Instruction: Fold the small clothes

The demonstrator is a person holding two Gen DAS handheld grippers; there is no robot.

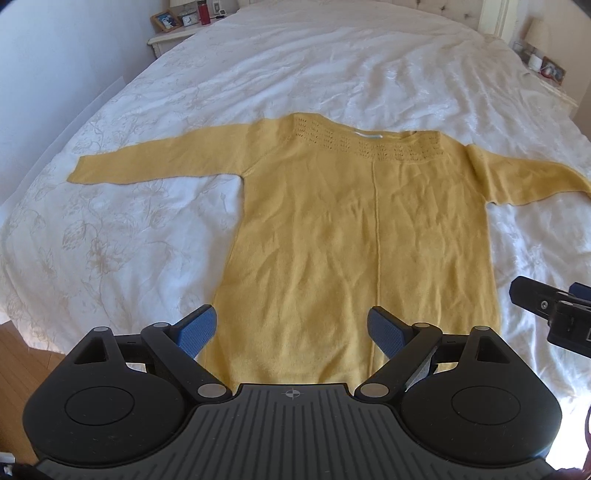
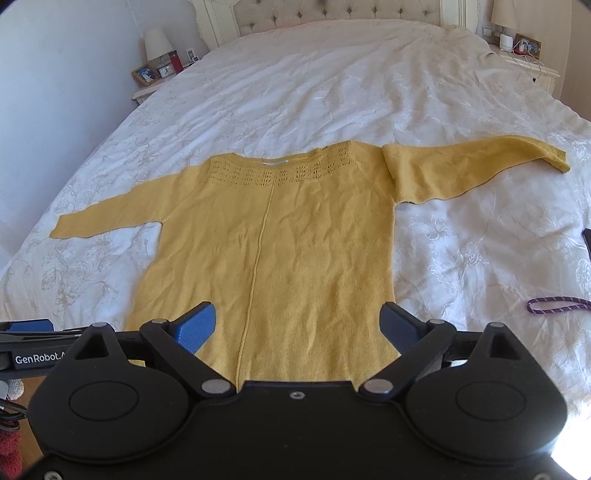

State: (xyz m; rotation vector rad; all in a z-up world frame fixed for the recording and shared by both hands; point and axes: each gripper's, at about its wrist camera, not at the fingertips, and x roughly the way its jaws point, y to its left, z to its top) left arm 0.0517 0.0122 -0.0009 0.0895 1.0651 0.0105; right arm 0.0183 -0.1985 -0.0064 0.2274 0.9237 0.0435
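Note:
A yellow knit sweater (image 1: 354, 229) lies flat on the white bedspread (image 1: 110, 229), neckline away from me, both sleeves spread out sideways. It also shows in the right wrist view (image 2: 295, 240), where the right sleeve's cuff (image 2: 554, 155) is folded over. My left gripper (image 1: 291, 328) is open and empty above the hem, left of the centre seam. My right gripper (image 2: 299, 325) is open and empty above the hem's right half. The right gripper's body also shows at the right edge of the left wrist view (image 1: 554, 310).
A purple cord (image 2: 554, 306) lies on the bedspread (image 2: 461, 240) to the right of the sweater. Nightstands with frames, a lamp (image 2: 159, 44) and a red bottle (image 1: 204, 11) flank the bed. A tufted headboard (image 2: 332, 14) stands at the far end. Wooden floor (image 1: 22, 354) shows at lower left.

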